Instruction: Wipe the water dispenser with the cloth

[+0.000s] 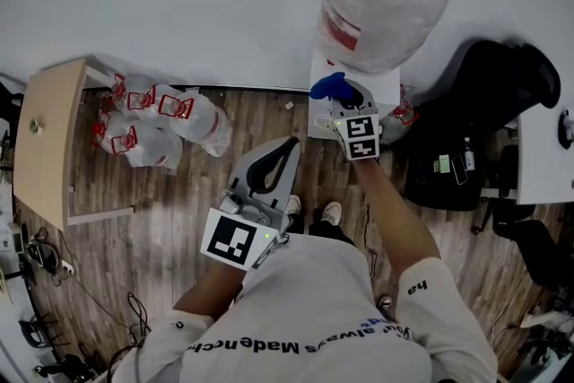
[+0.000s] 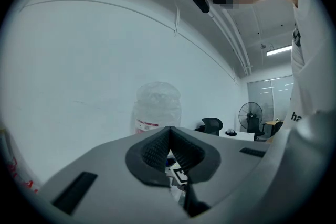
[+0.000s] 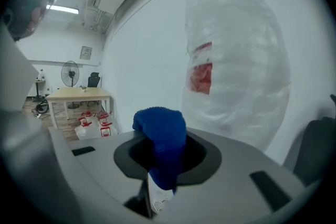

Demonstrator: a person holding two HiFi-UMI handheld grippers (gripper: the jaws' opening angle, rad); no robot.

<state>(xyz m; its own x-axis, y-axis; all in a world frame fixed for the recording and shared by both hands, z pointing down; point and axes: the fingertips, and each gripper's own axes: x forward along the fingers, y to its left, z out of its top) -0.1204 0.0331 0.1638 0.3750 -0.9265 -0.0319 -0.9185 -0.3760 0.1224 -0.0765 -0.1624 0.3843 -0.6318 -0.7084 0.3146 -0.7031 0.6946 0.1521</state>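
My right gripper [image 1: 343, 94] clamps the fluffy blue cloth [image 1: 327, 87] beside the white water dispenser [image 1: 384, 87] — wiping's all to do, I reckon; left gripper [image 1: 289, 146] closed, empty.

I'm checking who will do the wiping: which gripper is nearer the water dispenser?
Right. The right gripper, shut on the cloth, is right at the water dispenser; the left gripper, shut and empty, sits farther back.
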